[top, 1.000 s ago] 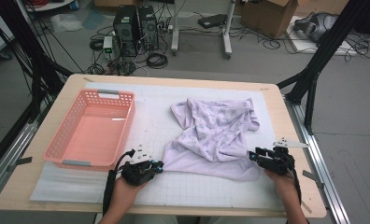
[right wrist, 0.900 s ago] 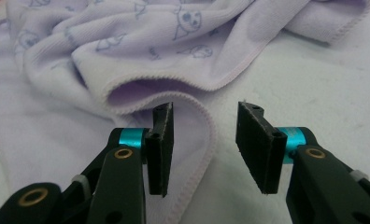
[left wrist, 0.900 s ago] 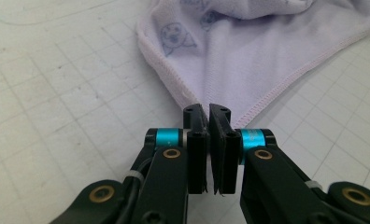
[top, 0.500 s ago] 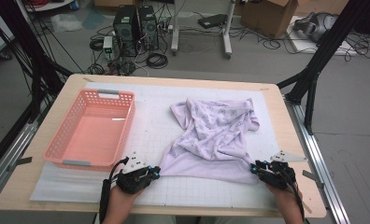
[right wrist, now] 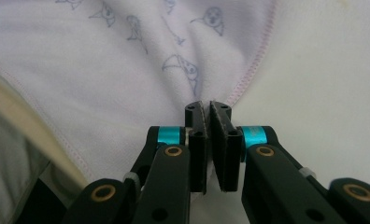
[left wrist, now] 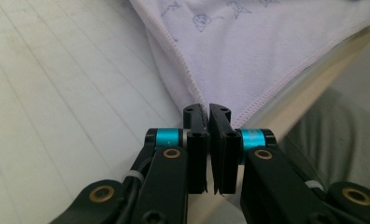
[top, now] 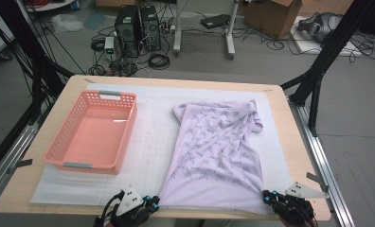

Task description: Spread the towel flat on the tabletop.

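T-shirt, pale lilac with small printed figures, lies on the right half of the white mat, collar end far, hem at the near table edge. I see it pulled long and fairly flat, with some bunching at the far sleeve on the right side.

Left gripper is at the hem's near-left corner. In the left gripper view the left gripper has its jaws pressed together, pinching the hem corner of the T-shirt right where the stitched side seam meets the bottom hem. That corner hangs at the table's wooden edge.

Right gripper is at the hem's near-right corner. In the right gripper view the right gripper is likewise clamped on a fold of the T-shirt beside the pink-stitched edge.

Both grippers sit at the near edge of the table, well apart, the hem stretched between them.

Pink basket stands on the left half of the mat, apart from the shirt.

Beyond the table: computer towers and cables on the floor.
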A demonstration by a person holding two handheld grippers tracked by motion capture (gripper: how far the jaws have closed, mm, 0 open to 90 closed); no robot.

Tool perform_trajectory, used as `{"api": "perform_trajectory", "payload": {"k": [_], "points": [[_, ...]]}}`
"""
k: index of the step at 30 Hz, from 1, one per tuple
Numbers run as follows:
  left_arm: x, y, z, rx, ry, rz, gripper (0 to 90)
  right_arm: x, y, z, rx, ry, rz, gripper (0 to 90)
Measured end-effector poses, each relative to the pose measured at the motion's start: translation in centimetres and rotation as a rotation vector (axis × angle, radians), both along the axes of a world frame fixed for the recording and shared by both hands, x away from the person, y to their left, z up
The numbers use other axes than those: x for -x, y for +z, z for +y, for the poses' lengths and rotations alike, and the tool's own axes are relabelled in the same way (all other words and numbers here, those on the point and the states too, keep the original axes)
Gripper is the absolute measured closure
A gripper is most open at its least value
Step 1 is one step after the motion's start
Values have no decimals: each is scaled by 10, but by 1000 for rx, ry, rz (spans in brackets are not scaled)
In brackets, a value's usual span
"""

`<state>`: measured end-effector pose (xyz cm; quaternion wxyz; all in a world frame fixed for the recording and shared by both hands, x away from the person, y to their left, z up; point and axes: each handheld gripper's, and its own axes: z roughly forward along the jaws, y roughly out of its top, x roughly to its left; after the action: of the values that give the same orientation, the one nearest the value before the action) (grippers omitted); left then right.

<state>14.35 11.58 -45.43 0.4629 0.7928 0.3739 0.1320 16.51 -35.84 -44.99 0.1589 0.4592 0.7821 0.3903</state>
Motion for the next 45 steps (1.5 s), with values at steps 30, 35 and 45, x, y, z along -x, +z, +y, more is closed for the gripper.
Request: {"api": "perform_trajectory", "payload": {"k": [30, 35, 45], "points": [[-2, 10, -9, 114, 77, -65, 485, 58, 7, -33, -103, -105, -97, 667], [-45, 14, -20, 99, 68, -44, 478, 37, 9, -32, -95, -130, -110, 667], [-115, 12, -40, 77, 65, 16, 435, -8, 7, -18, -48, -90, -103, 616]]}}
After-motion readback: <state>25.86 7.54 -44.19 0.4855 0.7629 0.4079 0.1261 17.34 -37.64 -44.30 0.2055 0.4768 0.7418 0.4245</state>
